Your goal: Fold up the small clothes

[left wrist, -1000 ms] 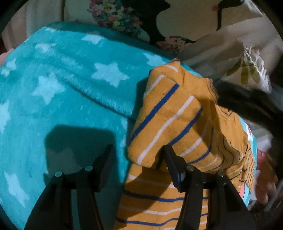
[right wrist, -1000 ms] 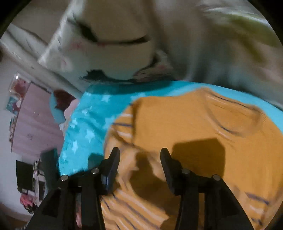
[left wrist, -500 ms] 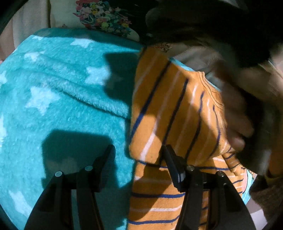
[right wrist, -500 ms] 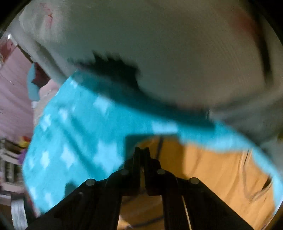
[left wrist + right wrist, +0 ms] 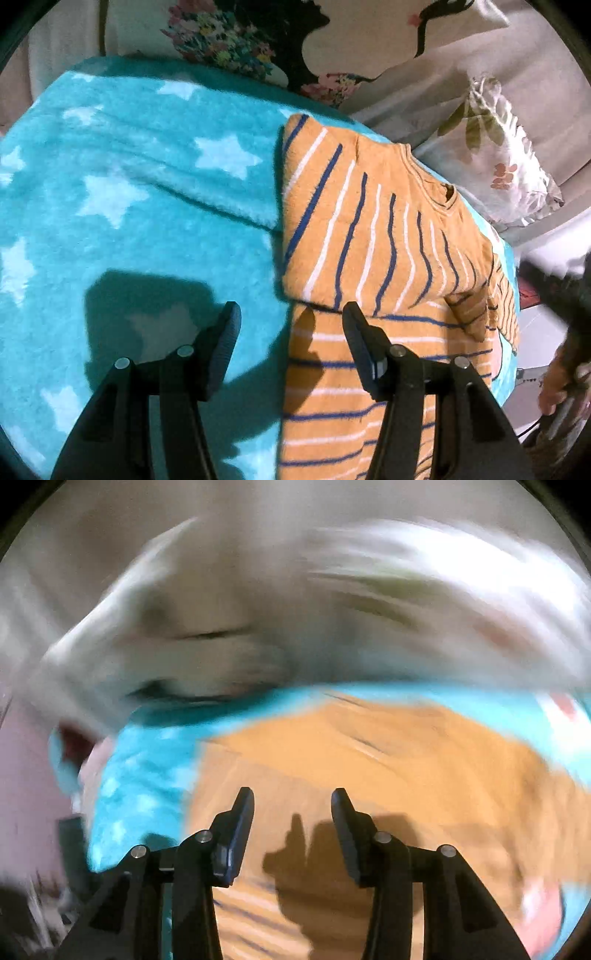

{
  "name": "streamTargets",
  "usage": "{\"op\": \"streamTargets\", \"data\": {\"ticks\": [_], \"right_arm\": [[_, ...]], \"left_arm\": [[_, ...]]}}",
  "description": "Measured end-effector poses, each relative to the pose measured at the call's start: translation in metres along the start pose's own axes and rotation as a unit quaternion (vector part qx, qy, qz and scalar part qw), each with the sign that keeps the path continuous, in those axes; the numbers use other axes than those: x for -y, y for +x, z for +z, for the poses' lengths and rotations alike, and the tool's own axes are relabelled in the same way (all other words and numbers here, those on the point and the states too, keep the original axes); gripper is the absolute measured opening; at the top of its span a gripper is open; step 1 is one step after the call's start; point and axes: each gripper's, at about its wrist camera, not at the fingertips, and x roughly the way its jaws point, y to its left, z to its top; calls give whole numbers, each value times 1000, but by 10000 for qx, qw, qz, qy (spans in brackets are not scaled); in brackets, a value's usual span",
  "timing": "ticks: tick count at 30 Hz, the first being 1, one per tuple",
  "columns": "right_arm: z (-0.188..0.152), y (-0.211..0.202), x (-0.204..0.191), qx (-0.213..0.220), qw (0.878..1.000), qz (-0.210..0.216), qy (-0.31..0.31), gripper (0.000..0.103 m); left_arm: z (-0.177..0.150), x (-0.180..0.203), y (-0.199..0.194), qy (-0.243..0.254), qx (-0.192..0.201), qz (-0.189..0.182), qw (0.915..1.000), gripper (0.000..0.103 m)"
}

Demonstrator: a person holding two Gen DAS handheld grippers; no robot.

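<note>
A small orange shirt (image 5: 369,258) with blue and white stripes lies on a turquoise star blanket (image 5: 129,203). Its left sleeve is folded flat across the chest. My left gripper (image 5: 291,325) is open and empty, hovering over the shirt's left edge just below the folded sleeve. In the blurred right wrist view, my right gripper (image 5: 291,805) is open and empty above the orange shirt (image 5: 388,768), with the blanket (image 5: 147,775) to its left.
Floral pillows (image 5: 498,155) and a patterned cushion (image 5: 240,40) lie behind the blanket. A hand (image 5: 561,380) shows at the far right edge of the left wrist view. Pale bedding (image 5: 258,590) fills the top of the right wrist view.
The right gripper, shut half a second ago, has opened and pulled back over the shirt. The sleeve now lies flat across the chest. The left gripper has stayed open in place.
</note>
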Motion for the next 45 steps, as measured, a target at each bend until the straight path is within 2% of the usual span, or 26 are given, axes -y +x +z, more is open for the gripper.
{"op": "streamTargets", "data": {"ticks": [3, 5, 9, 11, 14, 16, 17, 20, 22, 23, 24, 26, 28, 31, 32, 34, 36, 39, 43, 45], "right_arm": [[-30, -18, 83, -93, 9944, -469, 940, 49], [-44, -18, 113, -44, 9908, -551, 1235, 49], [-49, 5, 131, -169, 9886, -369, 1446, 49], [-52, 24, 125, -249, 9899, -320, 1360, 49], [-54, 38, 111, -228, 9942, -525, 913, 49], [-53, 42, 102, -306, 9959, -607, 588, 37], [-51, 42, 101, -354, 9962, -662, 439, 10], [-44, 27, 95, -243, 9972, -694, 161, 10], [-39, 15, 98, -41, 9961, -879, 85, 6], [-37, 14, 101, 40, 9937, -1121, 29, 1], [-35, 19, 106, 40, 9927, -1207, 16, 1], [-35, 27, 127, -182, 9959, -788, 412, 2], [-44, 12, 159, -57, 9943, -165, 1056, 2], [-68, -27, 212, 350, 9845, 28, 1716, 5], [-77, -40, 232, 466, 9800, 27, 1936, 9], [-100, -66, 277, 680, 9666, -68, 2470, 25], [-124, -87, 324, 861, 9483, -166, 3051, 43], [-149, -101, 378, 1004, 9219, -144, 3740, 44], [-154, -95, 417, 1122, 9067, -290, 4055, 44], [-148, -97, 431, 1321, 8983, -216, 4185, 42]], "left_arm": [[-7, -2, -11, -87, -20, -28, 10000, 56], [-11, 1, -16, -143, 18, 17, 9999, 56], [-20, 10, -22, -179, 64, 213, 9996, 56], [-24, 16, -27, -197, 117, 313, 9992, 56], [-32, 25, -35, -216, 266, 512, 9981, 56], [-40, 29, -39, -288, 298, 601, 9973, 56], [-43, 31, -40, -331, 298, 629, 9970, 56], [-53, 41, -43, -402, 335, 736, 9959, 56], [-59, 48, -42, -425, 352, 820, 9951, 56], [-61, 52, -41, -438, 335, 844, 9949, 56], [-63, 55, -40, -448, 318, 855, 9948, 56], [-68, 65, -40, -448, 310, 869, 9947, 56], [-71, 76, -41, -387, 363, 853, 9949, 56], [-73, 90, -38, -361, 355, 842, 9952, 57], [-74, 93, -37, -377, 344, 820, 9953, 57], [-75, 102, -32, -404, 316, 771, 9957, 57], [-76, 112, -27, -415, 304, 720, 9961, 57], [-78, 123, -22, -414, 258, 700, 9964, 57], [-83, 134, -22, -355, 254, 772, 9961, 57], [-86, 135, -25, -357, 270, 862, 9953, 57]]}}
